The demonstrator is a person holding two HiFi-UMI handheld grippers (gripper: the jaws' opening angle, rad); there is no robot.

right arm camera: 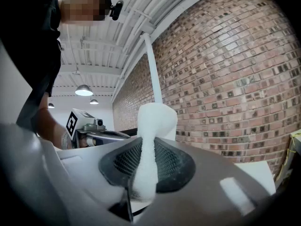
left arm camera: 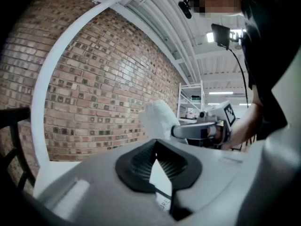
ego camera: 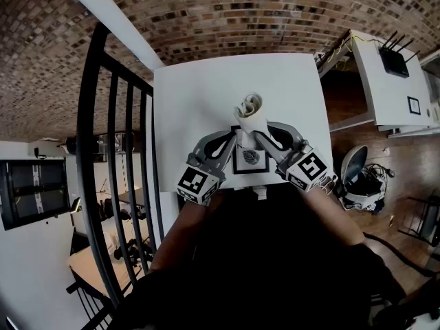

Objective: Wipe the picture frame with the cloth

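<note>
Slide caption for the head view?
Left gripper holds the picture frame at a white table; right gripper grips a rolled cloth.

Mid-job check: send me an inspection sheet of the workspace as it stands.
Surface: white table, bare around the job's things.
Job's things: black picture frame near the table's front edge; rolled white cloth above it.
Clutter: nothing seen on the table.
Grippers: left gripper shut on the picture frame's edge; right gripper shut on the cloth.
Cables: yellow cable by the side desk; tangled cables on the floor at right.
Surroundings: brick wall; black railing at left; router on the side desk.
</note>
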